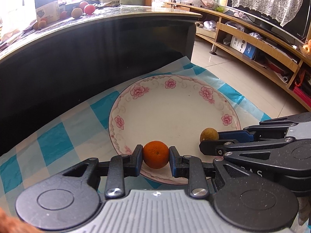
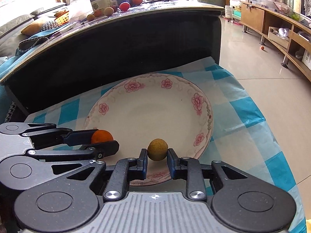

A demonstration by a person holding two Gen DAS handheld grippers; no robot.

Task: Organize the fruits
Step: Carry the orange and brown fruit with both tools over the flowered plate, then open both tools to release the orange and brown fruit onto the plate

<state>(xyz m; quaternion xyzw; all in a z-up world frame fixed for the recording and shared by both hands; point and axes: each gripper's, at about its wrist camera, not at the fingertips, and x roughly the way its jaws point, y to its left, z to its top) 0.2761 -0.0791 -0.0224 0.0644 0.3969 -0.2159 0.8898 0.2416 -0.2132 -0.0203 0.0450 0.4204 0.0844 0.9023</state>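
Observation:
A small orange [image 1: 156, 154] sits between the blue pads of my left gripper [image 1: 156, 155], which is shut on it just above the near rim of a white plate with pink flowers [image 1: 175, 104]. My right gripper [image 2: 157, 153] is shut on a small round brown fruit [image 2: 157, 149] over the plate's [image 2: 145, 112] near edge. In the right wrist view the left gripper [image 2: 106, 139] comes in from the left with the orange [image 2: 102, 136]. In the left wrist view the right gripper [image 1: 210, 141] reaches in from the right with the brown fruit [image 1: 209, 134].
The plate lies on a blue-and-white chequered cloth [image 2: 243, 112]. Behind it rises a dark table [image 2: 116, 44] with several loose fruits [image 2: 124, 5] and a box on top. A wooden TV stand [image 1: 252, 44] lines the tiled floor on the right.

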